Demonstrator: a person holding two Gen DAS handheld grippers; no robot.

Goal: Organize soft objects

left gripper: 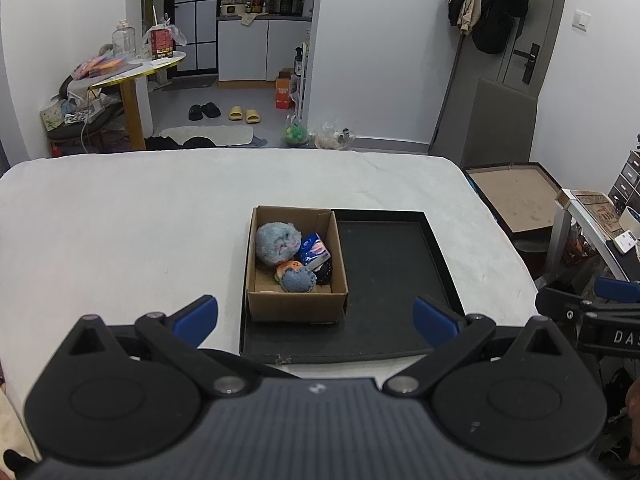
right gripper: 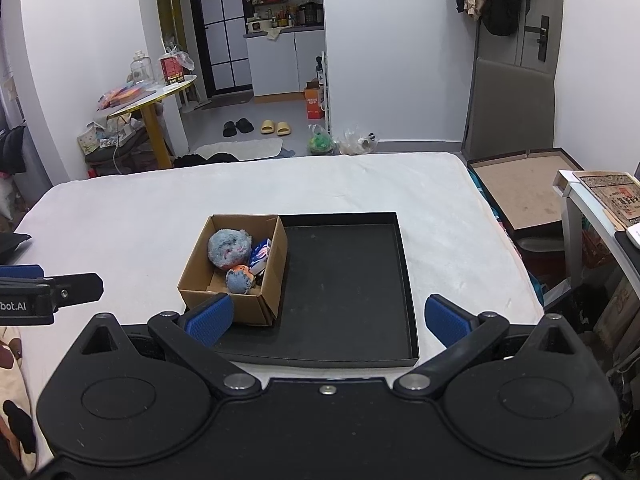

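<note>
Trouble could come from the cardboard box (left gripper: 296,264), I think, because it is light and sits loose in the black tray (left gripper: 392,272). It stands in the left part of the tray, in the middle of both views, and the right part of the tray is bare.

All the soft things are in the box. The big fuzzy blue ball (left gripper: 278,243) is at the far side. The small blue fuzzy ball (left gripper: 298,280) is at the near side, with an orange toy (left gripper: 289,267) just behind it. A blue and white packet (left gripper: 315,250) leans on the right wall, and something dark (left gripper: 324,272) lies next to it, but I cannot tell what it is.

My left gripper (left gripper: 316,318) has its jaws wide apart and holds nothing. My right gripper (right gripper: 328,318) is the same, wide apart and with nothing in it. Both hang near the front edge of the tray, low in each view.

If I reach in and bump a wall, the box may slide or tip. The things are packed close, so my jaws might pinch 2 at once. The fuzzy balls are round and squashy, so 1 could slip out and roll across the white bed (left gripper: 120,220).
</note>
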